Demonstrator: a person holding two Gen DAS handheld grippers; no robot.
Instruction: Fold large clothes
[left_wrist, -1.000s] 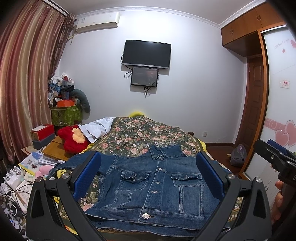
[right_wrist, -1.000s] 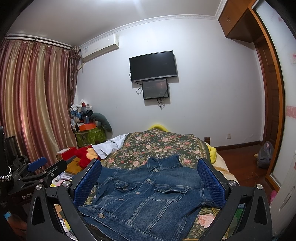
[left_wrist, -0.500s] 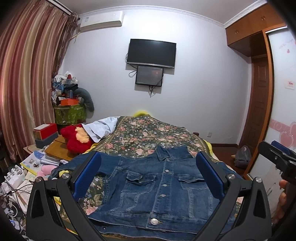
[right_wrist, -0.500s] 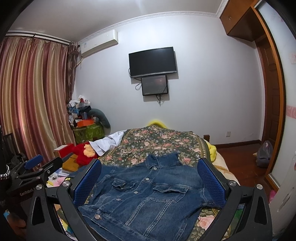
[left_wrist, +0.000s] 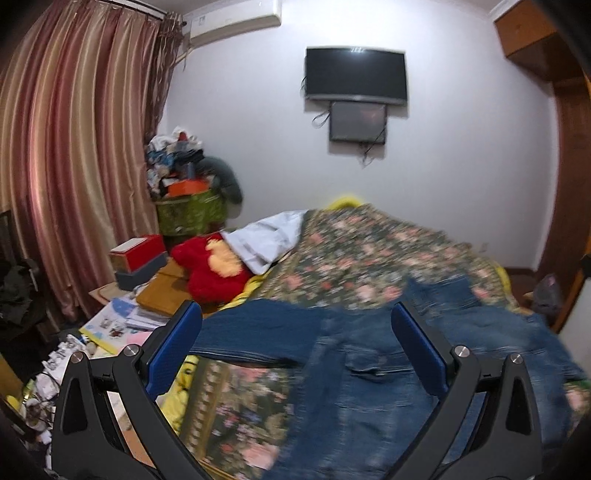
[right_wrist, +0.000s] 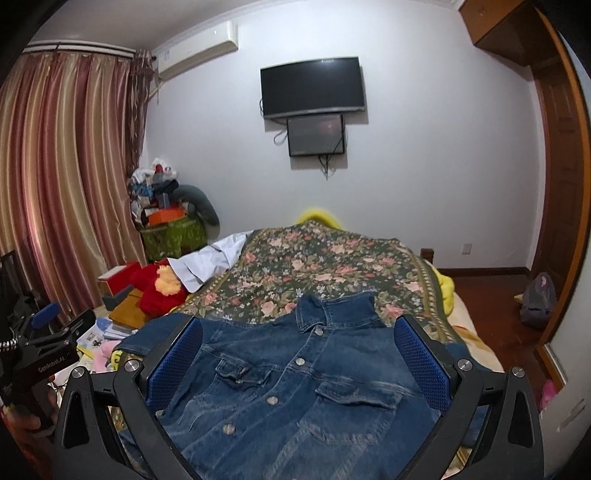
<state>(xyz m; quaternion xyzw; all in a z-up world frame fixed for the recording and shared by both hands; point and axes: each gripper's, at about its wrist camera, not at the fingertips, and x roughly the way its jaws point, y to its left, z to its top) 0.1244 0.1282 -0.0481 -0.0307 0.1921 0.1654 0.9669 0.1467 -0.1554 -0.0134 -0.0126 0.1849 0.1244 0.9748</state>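
a denim jacket (right_wrist: 288, 384) lies flat and face up on the bed (right_wrist: 332, 266), buttoned, collar toward twelve o'clock, on the floral spread. in the right wrist view the right gripper (right_wrist: 297, 354) hangs over the jacket's chest with its fingers (right_wrist: 175, 360) spread wide, holding nothing. the left gripper (left_wrist: 295, 343) also stands wide and empty; its view is blurred, with the jacket from its middle out to four o'clock and one sleeve (left_wrist: 255, 332) stretched toward nine o'clock. in the right wrist view the left gripper's body shows at eight o'clock. a red plush toy (right_wrist: 159, 291) sits beside the bed at ten o'clock, and a tv (right_wrist: 312, 86) hangs on the far wall at twelve.
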